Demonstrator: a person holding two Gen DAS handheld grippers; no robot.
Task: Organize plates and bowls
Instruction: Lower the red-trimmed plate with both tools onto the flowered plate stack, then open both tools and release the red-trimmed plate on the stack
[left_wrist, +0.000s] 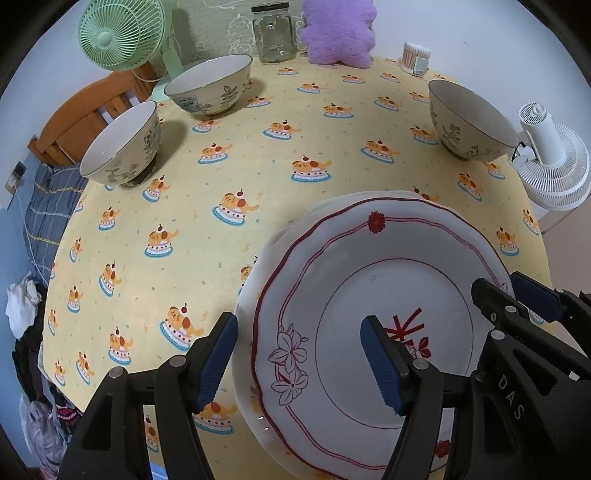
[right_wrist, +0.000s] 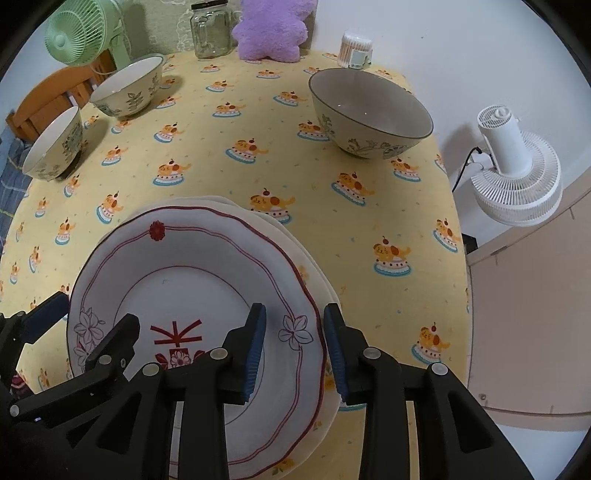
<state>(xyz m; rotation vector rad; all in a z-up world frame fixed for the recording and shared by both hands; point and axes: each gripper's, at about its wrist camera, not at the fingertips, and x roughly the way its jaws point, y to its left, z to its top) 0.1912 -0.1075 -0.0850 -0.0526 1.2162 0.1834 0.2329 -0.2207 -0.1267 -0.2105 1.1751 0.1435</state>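
Note:
A white plate with red trim (left_wrist: 369, 280) lies on top of a plain white plate (left_wrist: 247, 291) on the yellow tablecloth; both show in the right wrist view (right_wrist: 199, 251). My left gripper (left_wrist: 299, 354) is open, its fingers straddling the stack's left rim. My right gripper (right_wrist: 295, 347) is open, its fingers straddling the right rim. Three patterned bowls stand apart: one far left (left_wrist: 122, 144), one at the back left (left_wrist: 210, 83), one at the right (left_wrist: 472, 122).
A green fan (left_wrist: 122, 33), a glass jar (left_wrist: 273, 33), a purple plush (left_wrist: 338, 31) and a cotton-swab box (left_wrist: 416, 57) line the table's back edge. A white fan (right_wrist: 513, 166) stands off the table's right side. A wooden chair (left_wrist: 85, 118) is at the left.

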